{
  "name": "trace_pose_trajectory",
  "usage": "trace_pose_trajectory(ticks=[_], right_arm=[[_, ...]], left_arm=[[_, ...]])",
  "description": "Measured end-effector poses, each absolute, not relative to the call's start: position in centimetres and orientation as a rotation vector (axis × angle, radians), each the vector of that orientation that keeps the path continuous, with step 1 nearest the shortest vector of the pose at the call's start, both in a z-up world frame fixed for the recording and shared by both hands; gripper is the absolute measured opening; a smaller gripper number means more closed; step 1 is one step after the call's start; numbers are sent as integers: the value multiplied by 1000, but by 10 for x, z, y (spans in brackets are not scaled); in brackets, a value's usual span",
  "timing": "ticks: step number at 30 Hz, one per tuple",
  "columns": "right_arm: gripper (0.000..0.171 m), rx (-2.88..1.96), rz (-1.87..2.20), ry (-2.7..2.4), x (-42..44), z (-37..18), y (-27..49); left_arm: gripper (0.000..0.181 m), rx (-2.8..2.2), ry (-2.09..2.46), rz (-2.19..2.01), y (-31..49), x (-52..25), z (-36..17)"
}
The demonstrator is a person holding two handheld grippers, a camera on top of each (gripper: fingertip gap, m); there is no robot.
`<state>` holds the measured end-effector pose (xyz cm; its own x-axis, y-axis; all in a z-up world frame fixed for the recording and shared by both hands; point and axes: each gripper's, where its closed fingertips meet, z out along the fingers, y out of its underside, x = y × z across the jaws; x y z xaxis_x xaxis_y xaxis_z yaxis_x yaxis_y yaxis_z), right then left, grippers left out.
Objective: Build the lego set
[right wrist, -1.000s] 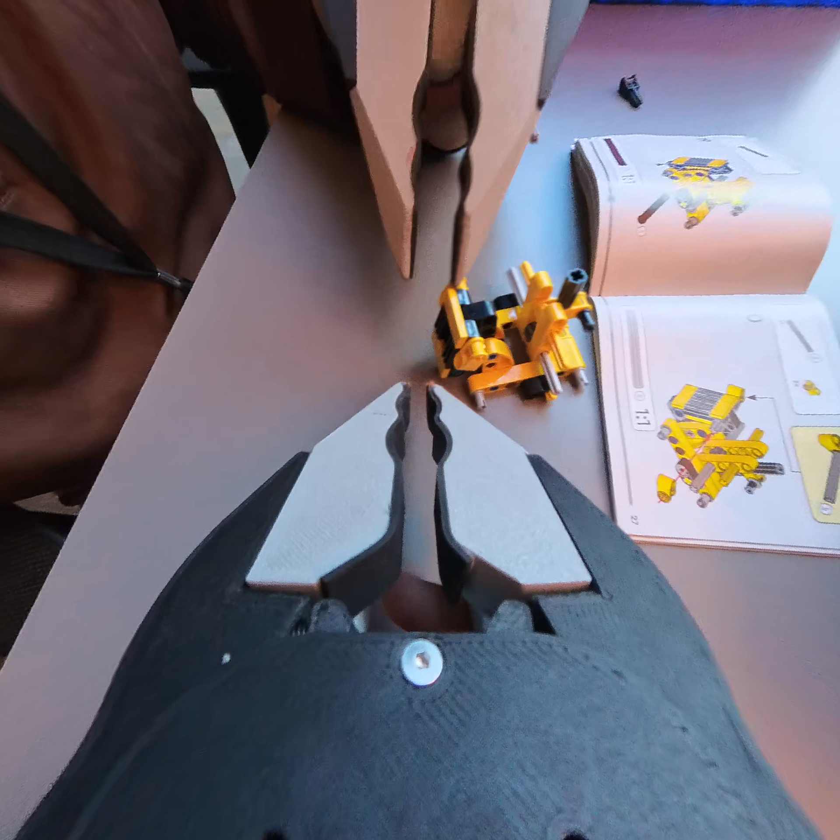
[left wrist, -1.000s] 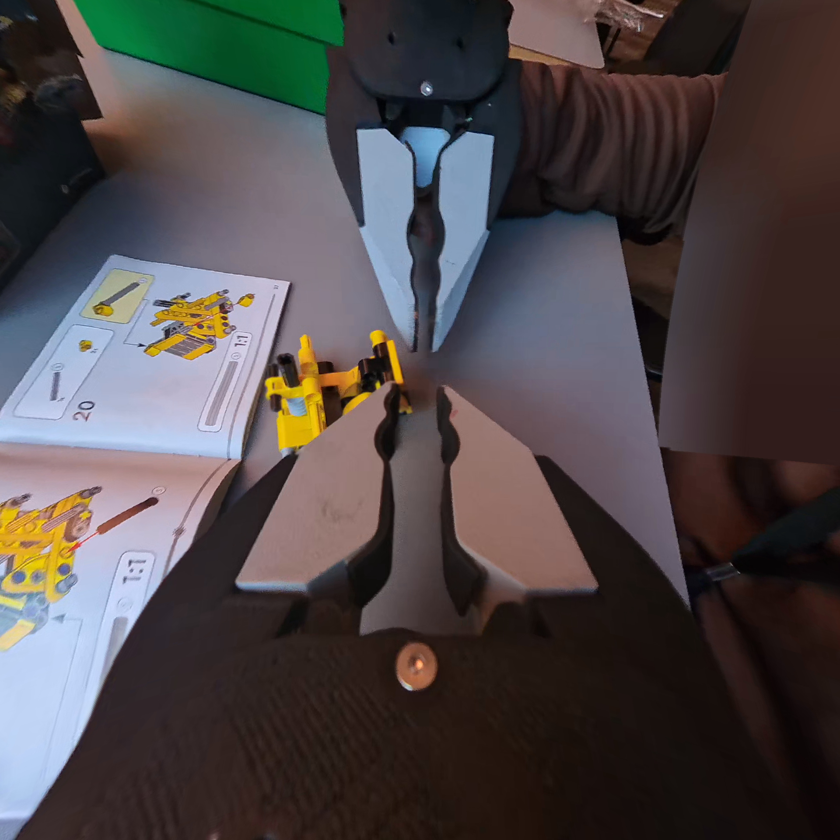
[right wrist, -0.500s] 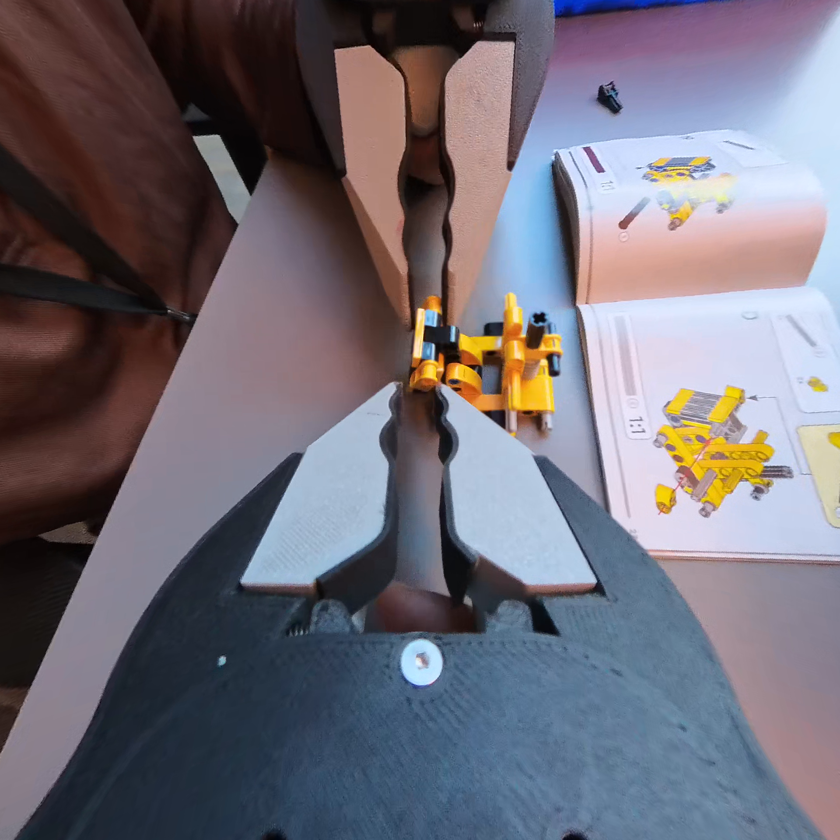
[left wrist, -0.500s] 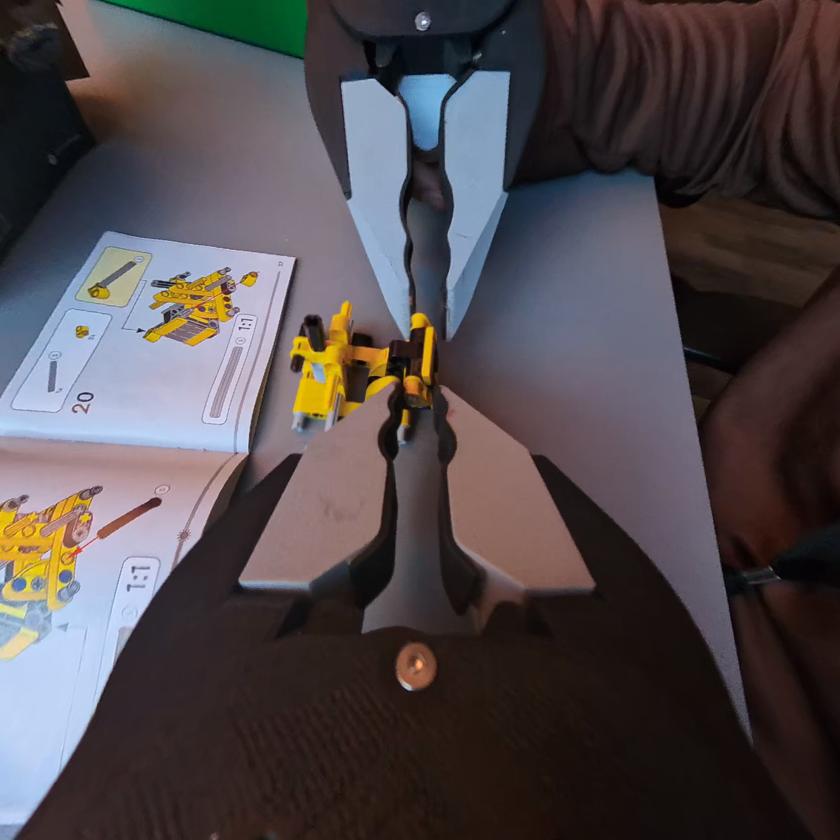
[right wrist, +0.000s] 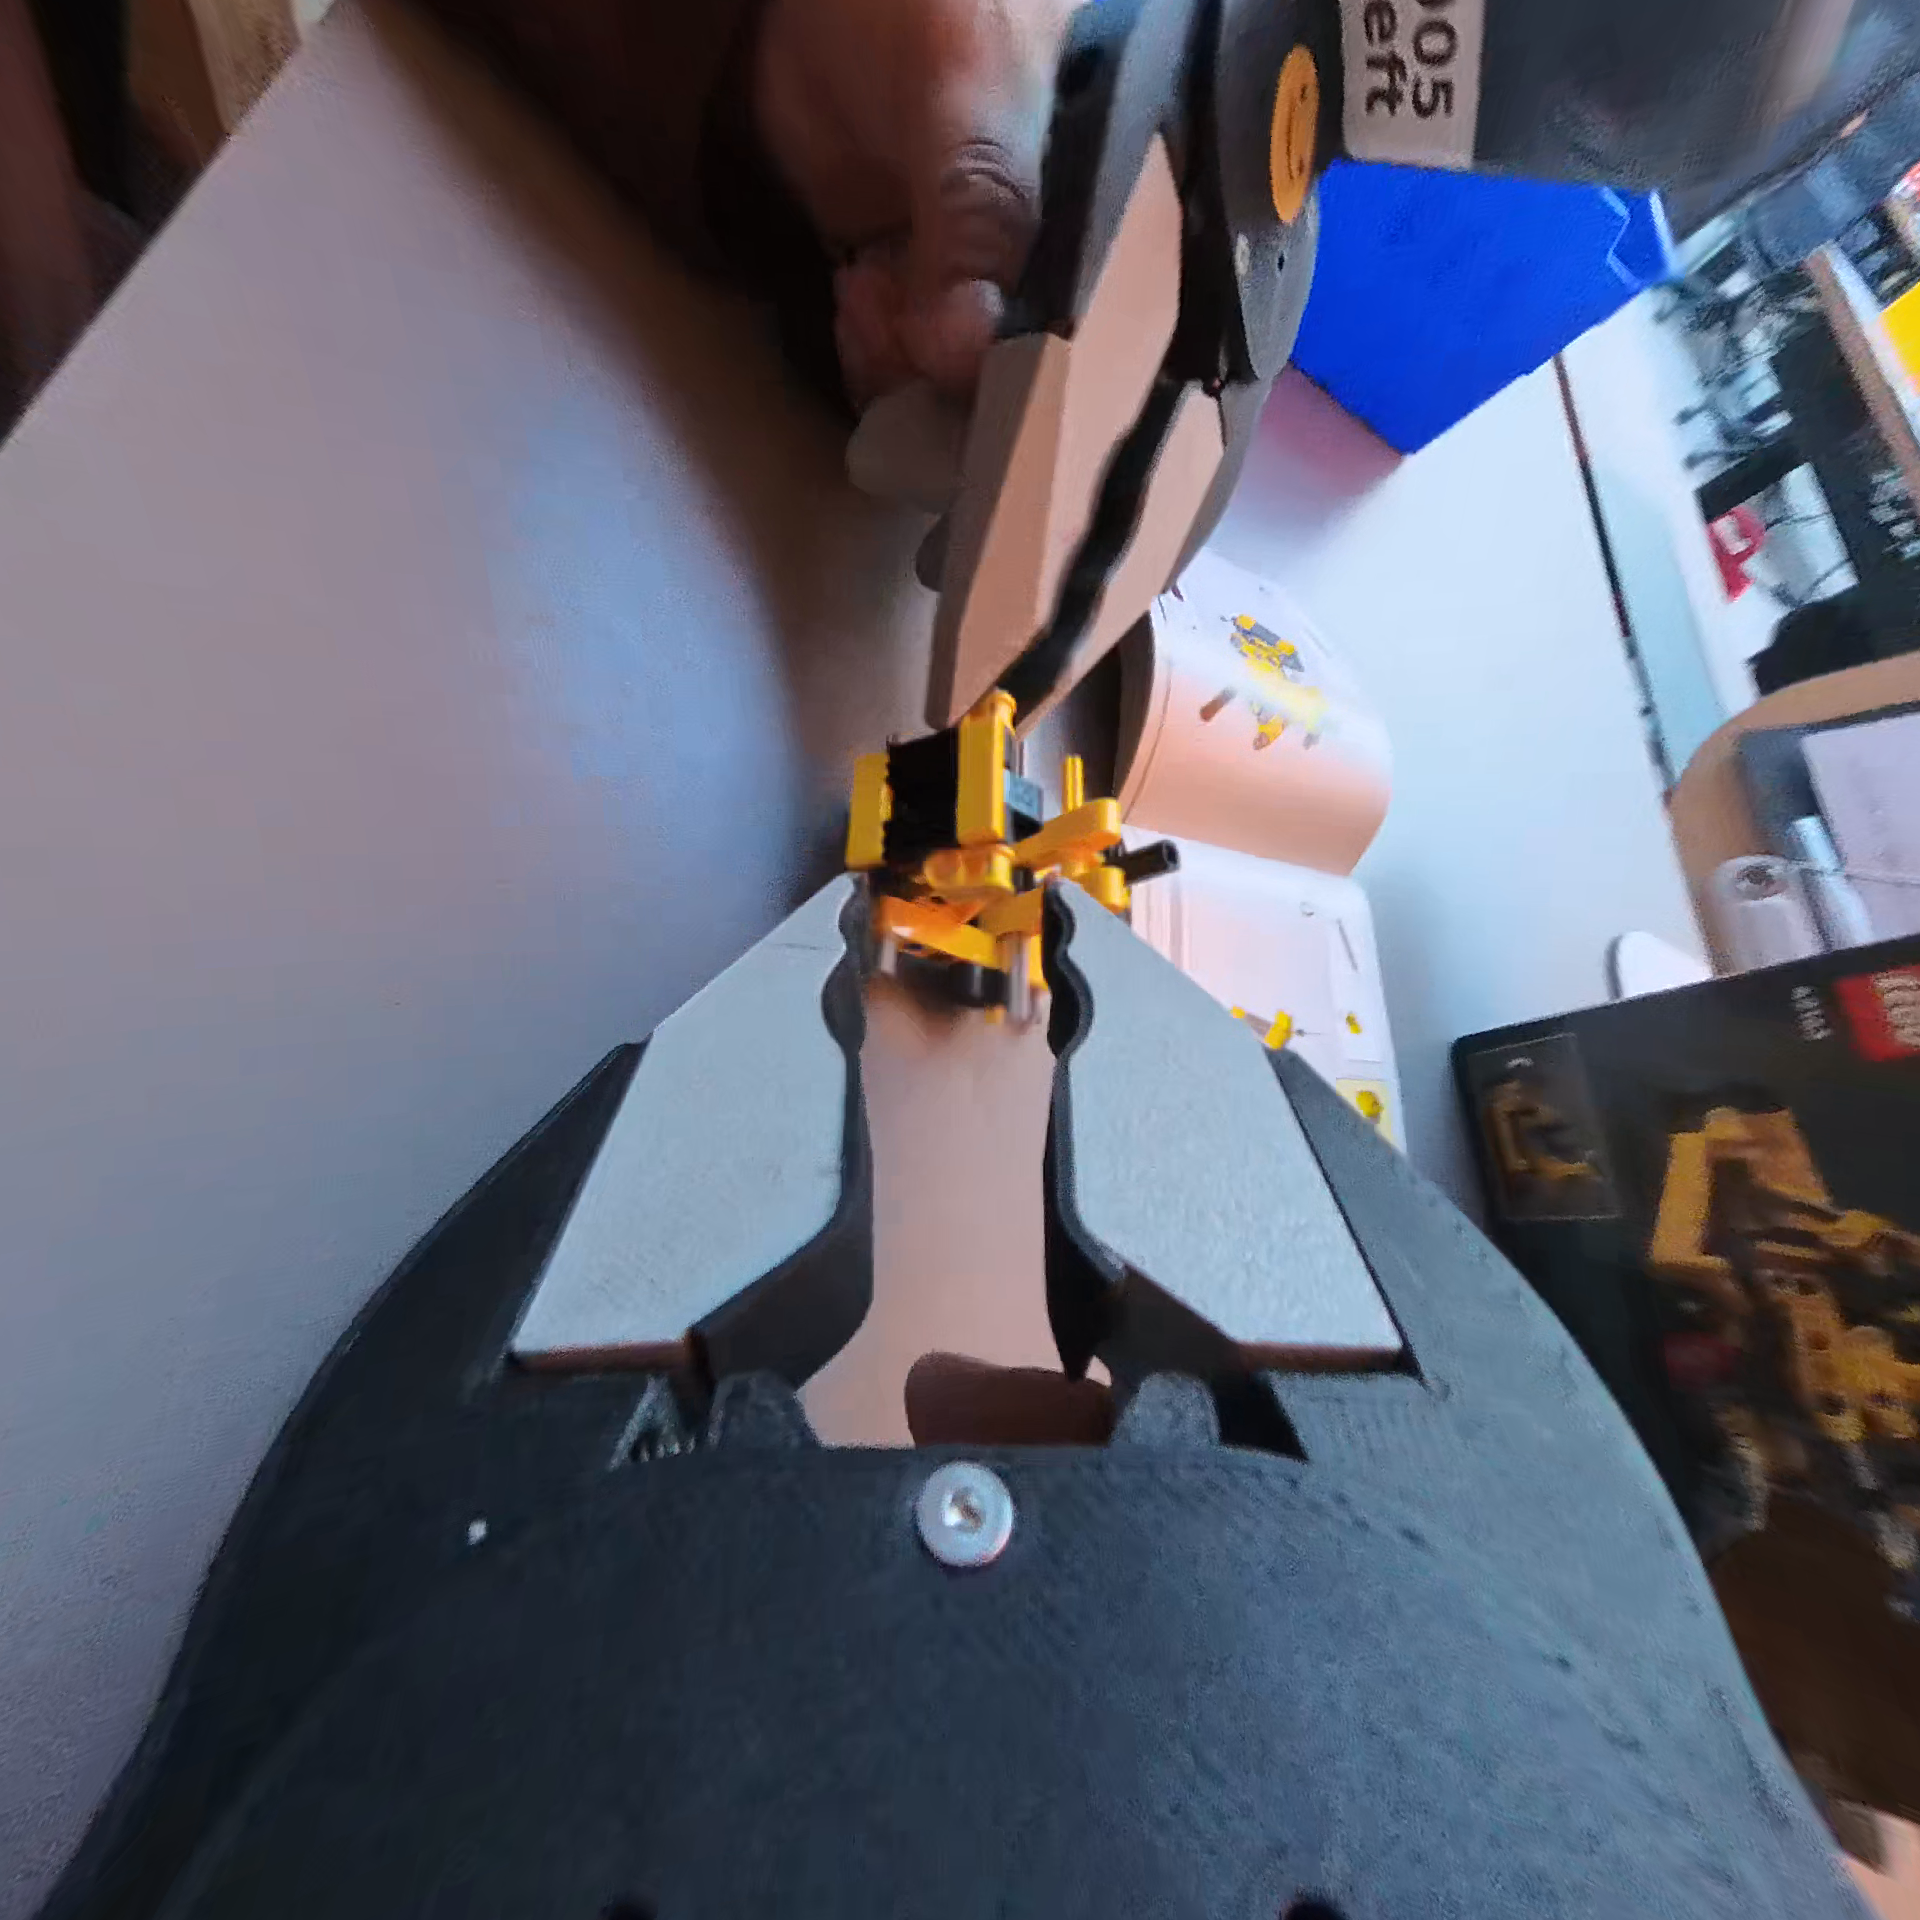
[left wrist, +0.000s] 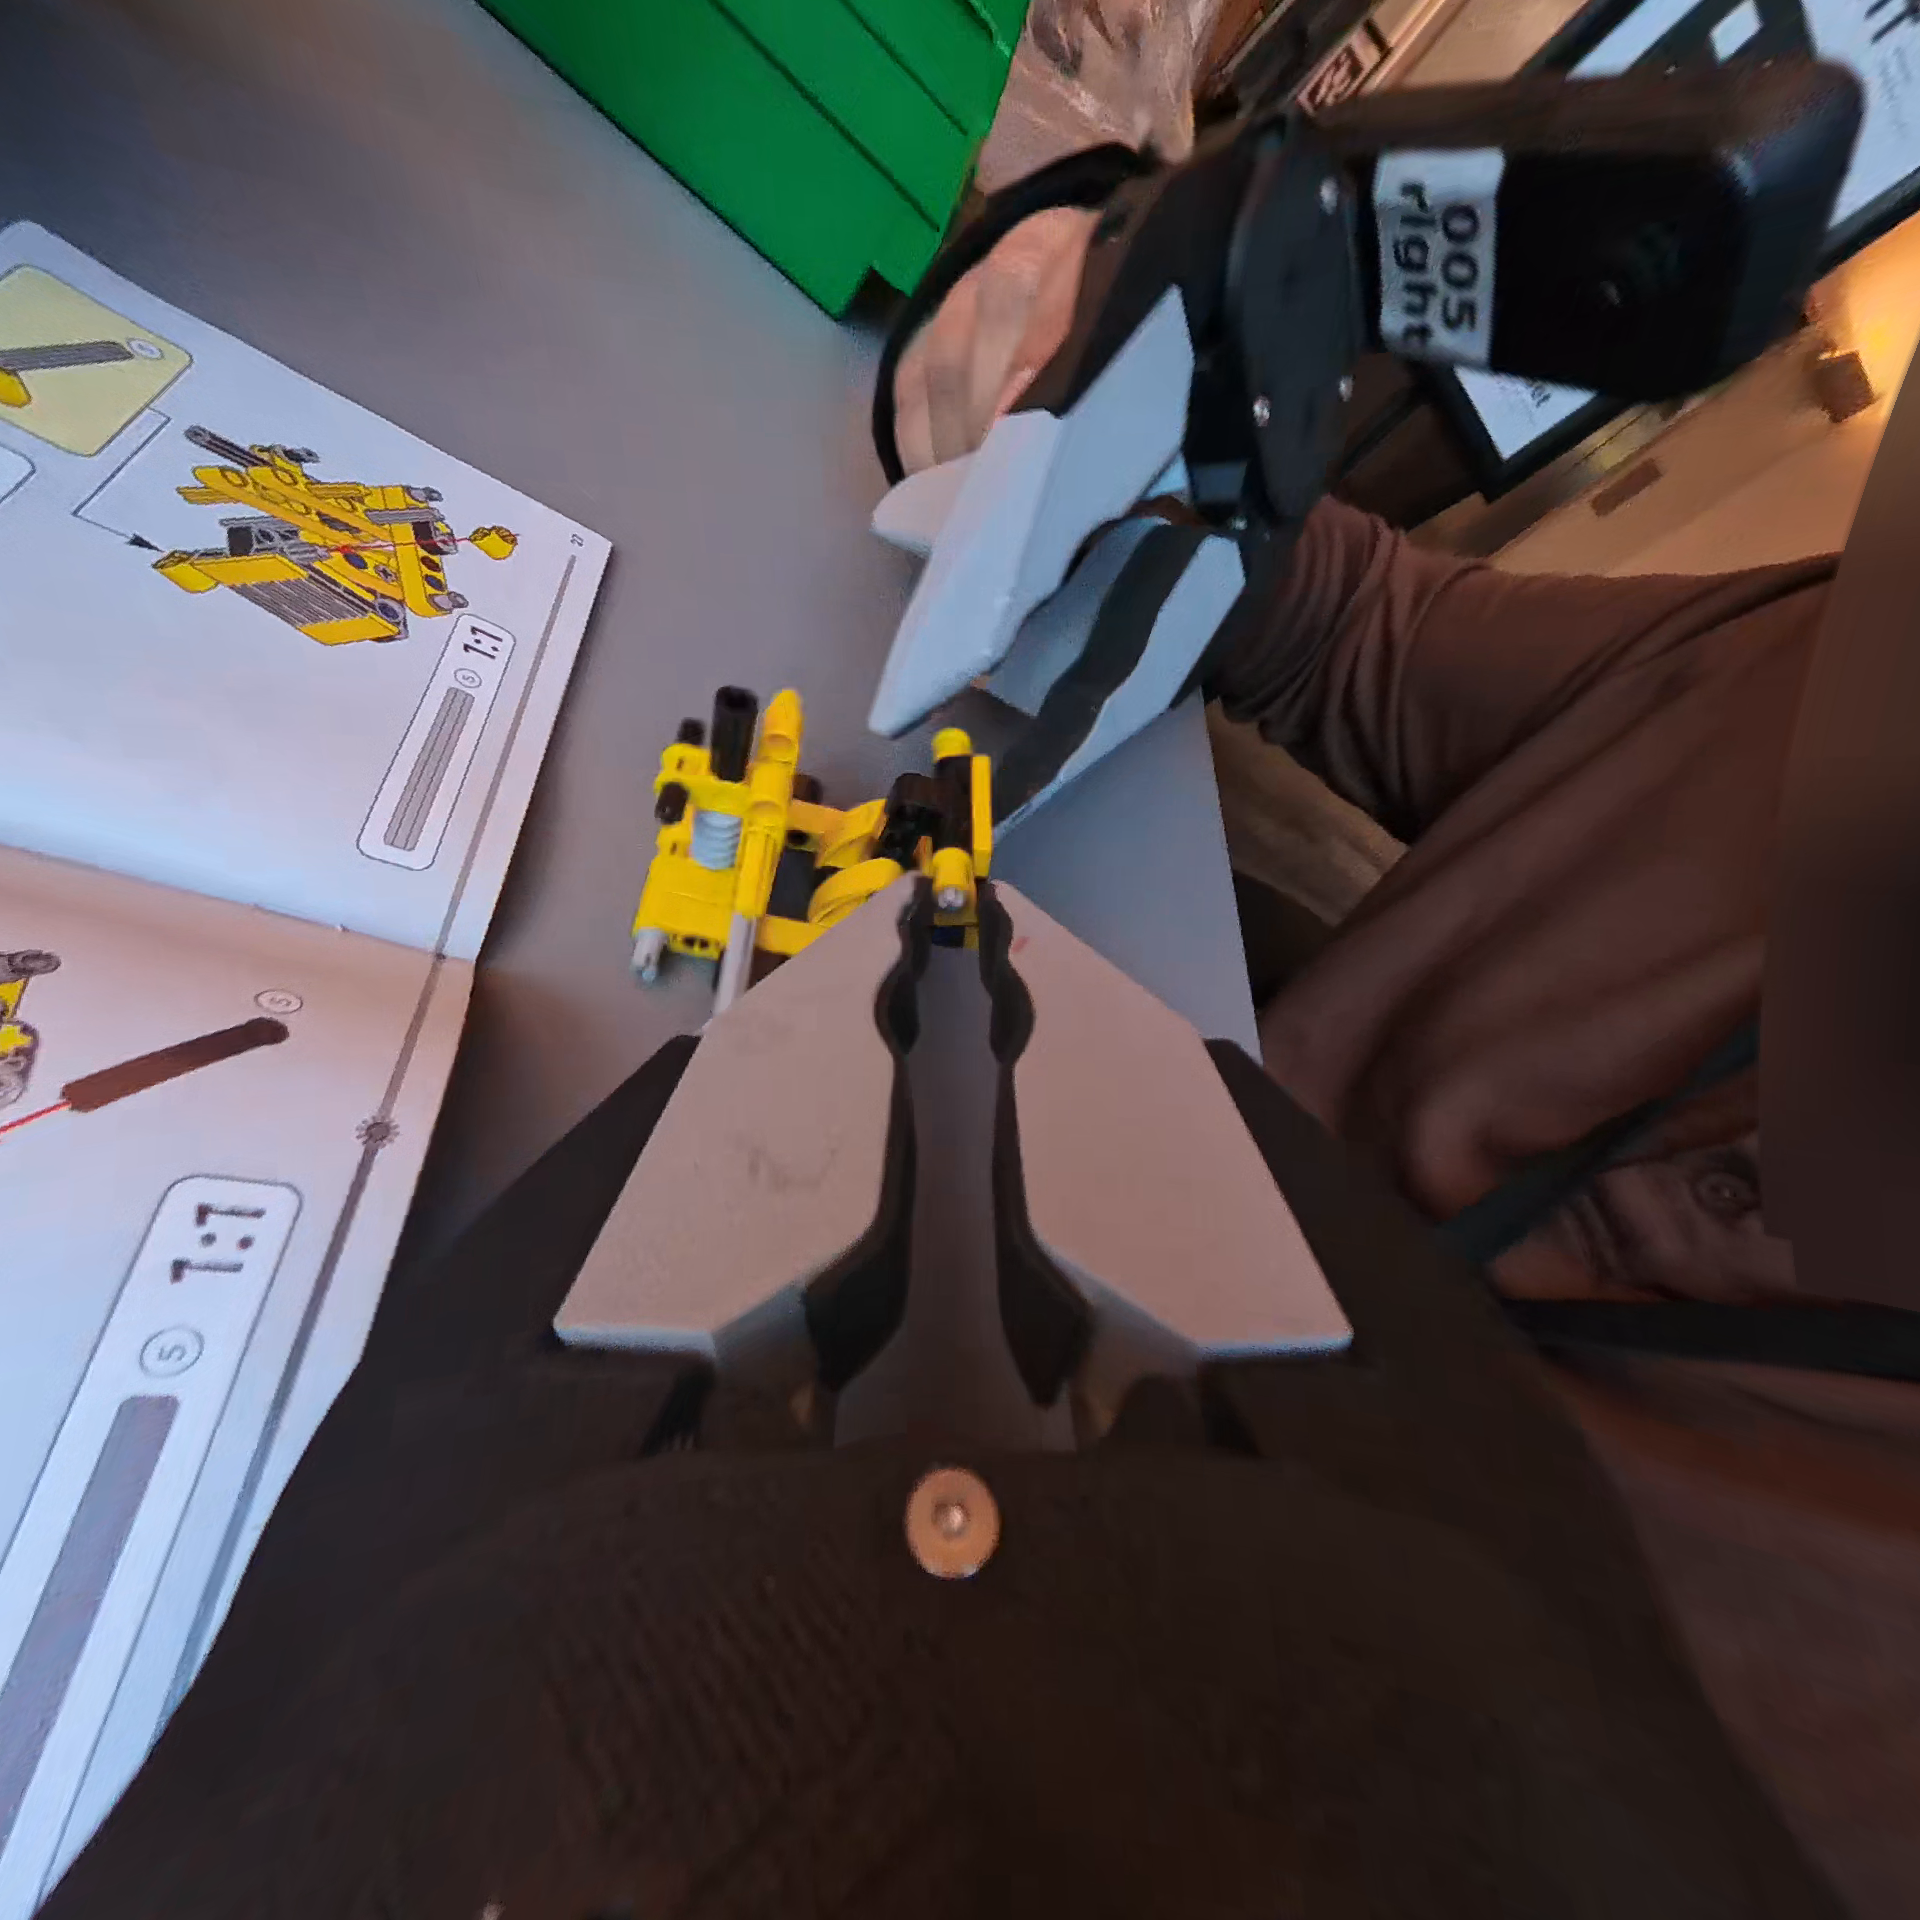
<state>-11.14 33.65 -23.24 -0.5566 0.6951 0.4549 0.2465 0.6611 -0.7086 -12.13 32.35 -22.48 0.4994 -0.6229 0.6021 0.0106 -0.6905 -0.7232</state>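
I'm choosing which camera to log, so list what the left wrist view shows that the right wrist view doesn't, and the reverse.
Left wrist view only: a green box at the table's far side, and the right tool's camera housing.

Right wrist view only: the black set box and a blue bin.

Both: the yellow lego model on the grey table, with the left tool closed on its end, plus the open instruction booklet.
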Motion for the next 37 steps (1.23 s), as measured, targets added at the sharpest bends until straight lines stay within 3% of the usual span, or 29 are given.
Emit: trace_pose_trajectory(ticks=[5, 11, 15, 21, 23, 32, 37], right_arm=[[13, -684, 620, -2108, -115, -239, 337], [11, -714, 672, -2159, -113, -249, 334], [9, -810, 796, -2195, -110, -253, 334], [9, -928, 982, -2215, -108, -252, 332], [18, -952, 996, -2194, -109, -250, 335], [20, -849, 902, -2214, -106, -250, 328], [22, -805, 792, -2192, -108, -250, 336]], left_arm=[[5, -2065, 493, -1214, 323, -121, -225], [16, -2012, 553, -1258, 316, -117, -218], [26, -1968, 710, -982, 315, -121, -217], [28, -1997, 952, -566, 316, -126, -241], [28, -1990, 1005, -500, 317, -123, -245], [0, -1897, 1151, -255, 319, -120, -251], [0, -1908, 1120, -313, 318, -121, -248]])
